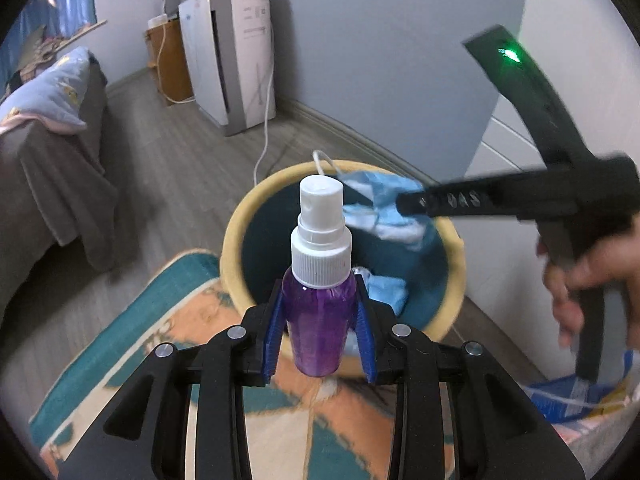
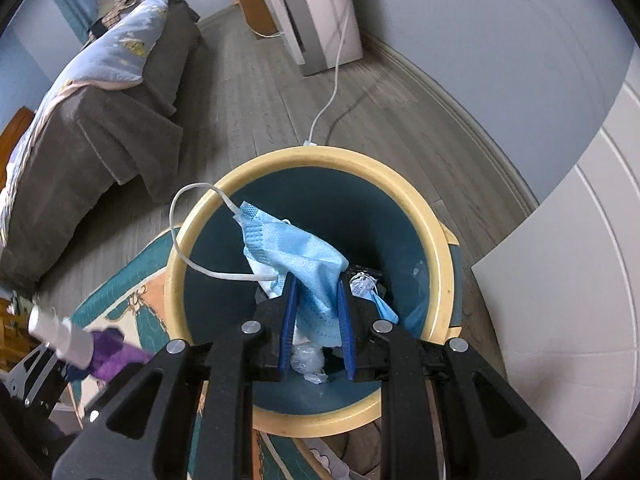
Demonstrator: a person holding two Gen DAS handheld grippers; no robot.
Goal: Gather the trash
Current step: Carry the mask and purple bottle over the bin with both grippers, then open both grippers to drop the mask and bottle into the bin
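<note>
My left gripper [image 1: 320,300] is shut on a purple spray bottle [image 1: 319,312] with a white cap, held upright just before the bin's near rim. The bin [image 1: 236,236] is round, cream-rimmed and teal inside. My right gripper [image 2: 318,300] is shut on a blue face mask [image 2: 296,252] and holds it over the bin's [image 2: 436,236] opening; the mask's white ear loop [image 2: 176,240] hangs over the left rim. In the left wrist view the right gripper [image 1: 404,202] reaches in from the right with the mask [image 1: 380,208]. The bottle also shows in the right wrist view [image 2: 108,352].
Crumpled trash [image 2: 308,360] lies at the bin's bottom. The bin stands on a teal and orange rug [image 1: 168,320]. A grey-covered bed [image 2: 100,120] is at left, a white air purifier [image 1: 236,52] with its cord [image 2: 332,92] at the back, a white door [image 2: 560,280] at right.
</note>
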